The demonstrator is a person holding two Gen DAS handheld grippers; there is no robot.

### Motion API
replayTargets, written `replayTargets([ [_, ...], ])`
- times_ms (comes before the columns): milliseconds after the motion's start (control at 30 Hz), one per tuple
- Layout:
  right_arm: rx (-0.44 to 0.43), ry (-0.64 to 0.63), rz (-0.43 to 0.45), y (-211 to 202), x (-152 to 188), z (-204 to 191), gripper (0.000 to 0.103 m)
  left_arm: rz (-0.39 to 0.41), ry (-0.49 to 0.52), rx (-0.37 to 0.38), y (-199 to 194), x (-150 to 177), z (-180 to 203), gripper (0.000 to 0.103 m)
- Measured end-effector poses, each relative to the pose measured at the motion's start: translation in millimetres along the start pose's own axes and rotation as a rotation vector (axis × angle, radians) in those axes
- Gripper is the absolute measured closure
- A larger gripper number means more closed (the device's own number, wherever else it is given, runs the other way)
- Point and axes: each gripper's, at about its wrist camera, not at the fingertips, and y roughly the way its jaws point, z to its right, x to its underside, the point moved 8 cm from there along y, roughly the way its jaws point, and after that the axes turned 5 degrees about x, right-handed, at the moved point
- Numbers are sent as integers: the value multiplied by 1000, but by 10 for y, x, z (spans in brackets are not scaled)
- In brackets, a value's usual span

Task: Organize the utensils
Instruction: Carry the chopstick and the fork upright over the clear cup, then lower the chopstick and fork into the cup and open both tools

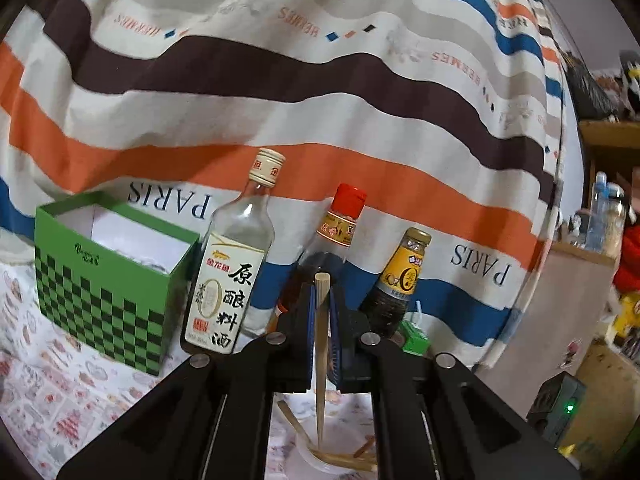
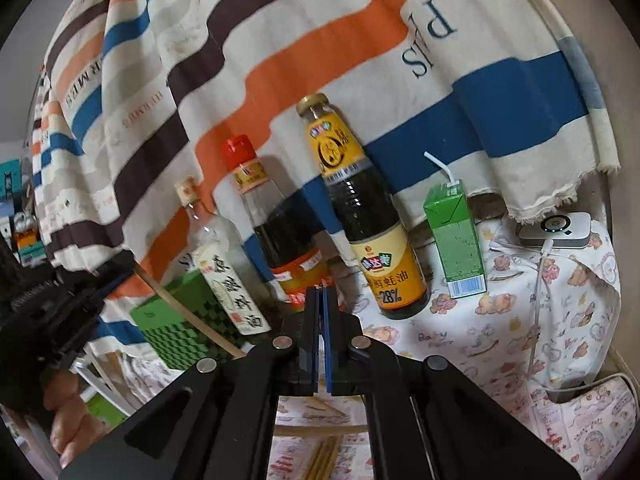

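A single wooden chopstick [image 1: 321, 344] is clamped between the closed blue pads of the left gripper [image 1: 321, 300]. In the left wrist view its long axis runs along the fingers: the blunt square end protrudes just past the fingertips, and the tapered tip points back and down toward a small clear dish [image 1: 320, 460]. The same chopstick [image 2: 188, 312] is seen in the right wrist view as a slanted stick, upper end at the left gripper [image 2: 92, 284], lower end toward the middle of the table.

Several more chopsticks [image 1: 348, 458] lie in and across the dish, roughly flat, tips pointing various ways. Further chopsticks [image 2: 322, 458] are seen on the patterned table cover [image 2: 540, 320] beneath the right gripper.

The right gripper [image 2: 321, 300] is closed pad to pad, with nothing between the pads.

Along the far edge of the table, against a striped cloth [image 1: 280, 80], are set a green checkered box [image 1: 108, 304], open on top, a clear cooking-wine bottle [image 1: 232, 272], a red-capped bottle [image 1: 340, 224], a yellow-labelled sauce bottle [image 1: 400, 280] and a green drink carton [image 2: 456, 240] with a straw.
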Motion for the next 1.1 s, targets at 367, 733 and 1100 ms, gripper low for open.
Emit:
replayTargets([
  [367, 10, -37, -70, 180, 177, 109, 101, -64, -9, -53, 306, 466, -105, 97],
  [733, 62, -261, -215, 332, 311, -5, 101, -207, 109, -80, 521, 820, -38, 96],
  [1100, 140, -317, -247, 351, 309, 79, 101, -355, 141, -37, 700, 1004, 12, 96],
])
